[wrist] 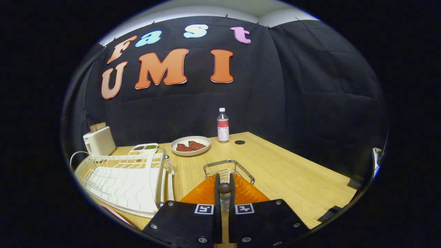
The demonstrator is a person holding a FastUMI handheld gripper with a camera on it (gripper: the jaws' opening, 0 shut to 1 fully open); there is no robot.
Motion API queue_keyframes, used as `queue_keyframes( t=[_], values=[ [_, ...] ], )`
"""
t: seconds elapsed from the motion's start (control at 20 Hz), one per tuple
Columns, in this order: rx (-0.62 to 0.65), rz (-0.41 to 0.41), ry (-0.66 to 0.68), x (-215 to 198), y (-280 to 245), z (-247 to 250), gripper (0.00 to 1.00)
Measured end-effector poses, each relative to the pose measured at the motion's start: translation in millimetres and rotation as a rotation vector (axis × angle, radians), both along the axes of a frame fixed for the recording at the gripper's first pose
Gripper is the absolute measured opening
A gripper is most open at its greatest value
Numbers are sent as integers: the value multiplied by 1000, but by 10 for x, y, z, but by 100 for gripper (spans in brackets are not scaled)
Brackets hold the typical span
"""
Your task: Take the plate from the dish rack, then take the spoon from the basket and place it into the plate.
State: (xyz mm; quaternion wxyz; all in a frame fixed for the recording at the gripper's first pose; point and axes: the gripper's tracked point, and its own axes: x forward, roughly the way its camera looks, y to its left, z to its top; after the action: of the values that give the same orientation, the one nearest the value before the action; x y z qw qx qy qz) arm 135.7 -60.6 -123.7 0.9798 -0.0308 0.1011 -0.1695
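Observation:
My gripper (pixel 224 182) is nearly closed, and both fingers press on the spoon (pixel 224 188), whose dark rounded end shows between them. Directly under the fingers an orange plate (pixel 201 194) lies on the wooden table (pixel 293 172), so the spoon hangs over it. Just beyond the plate stands the wire basket (pixel 241 168); I cannot see anything in it. The white dish rack (pixel 124 182) sits to the left of the plate with no dishes in its slots.
A white plate with red pieces (pixel 190 145) lies farther back, with a water bottle (pixel 223 125) and a dark round hole (pixel 239 142) beside it. A white toaster (pixel 99 140) and a small divided dish (pixel 143 148) stand behind the rack.

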Motion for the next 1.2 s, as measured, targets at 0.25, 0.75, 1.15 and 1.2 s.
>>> queue_keyframes(
  t=[0.25, 0.75, 1.15, 1.2],
  values=[
    [79, 5, -20, 66, -33, 151, 1],
    [2, 75, -98, -245, 236, 803, 1],
    [-1, 249, -111, -959, 983, 1005, 1],
    [2, 271, -108, -1049, 1078, 995, 1]
  ],
)
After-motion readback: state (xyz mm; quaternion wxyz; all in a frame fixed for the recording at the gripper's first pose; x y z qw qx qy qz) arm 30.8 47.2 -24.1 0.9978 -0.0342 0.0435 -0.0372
